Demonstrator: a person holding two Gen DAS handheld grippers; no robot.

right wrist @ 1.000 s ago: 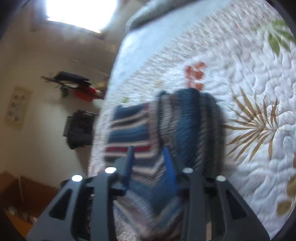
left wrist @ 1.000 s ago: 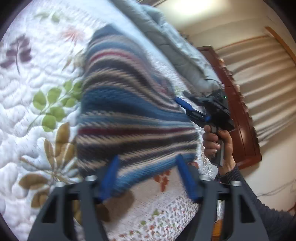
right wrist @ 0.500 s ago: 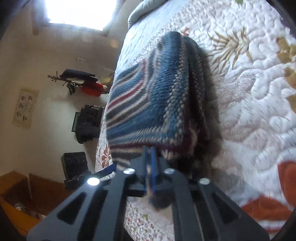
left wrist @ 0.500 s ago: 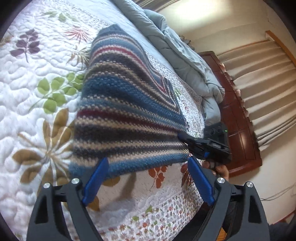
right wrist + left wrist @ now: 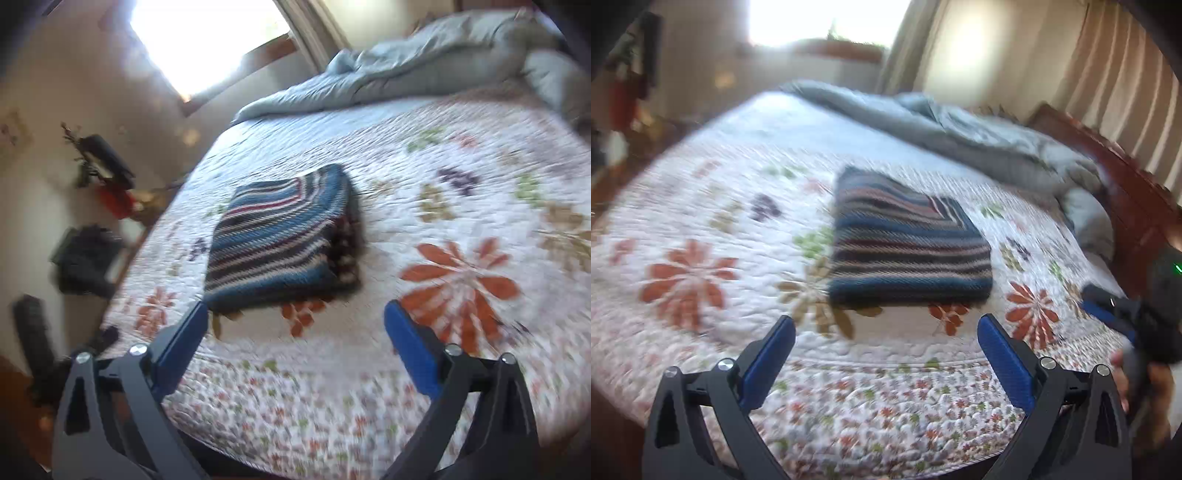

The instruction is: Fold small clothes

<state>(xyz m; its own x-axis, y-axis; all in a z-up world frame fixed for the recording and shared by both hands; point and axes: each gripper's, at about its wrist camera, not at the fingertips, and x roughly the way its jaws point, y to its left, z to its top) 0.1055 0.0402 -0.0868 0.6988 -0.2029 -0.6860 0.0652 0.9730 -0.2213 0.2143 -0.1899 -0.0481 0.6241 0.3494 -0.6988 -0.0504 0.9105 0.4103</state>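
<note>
floral quilt (image 5: 701,229), one folded striped knit (image 5: 908,243), apparently flat, two grippers, left gripper (image 5: 886,347) and right gripper (image 5: 293,334), opening empty

No readable text or labels appear anywhere.

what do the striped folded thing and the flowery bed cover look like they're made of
Striped folded garment: looks like chunky knit, probably wool or acrylic yarn, matte; ribbed rows show.
Floral quilt: seems stitched, padded cotton-like fabric, matte; puffy stitch lines, printed flowers. Blur leaves the fibres uncertain.
</note>
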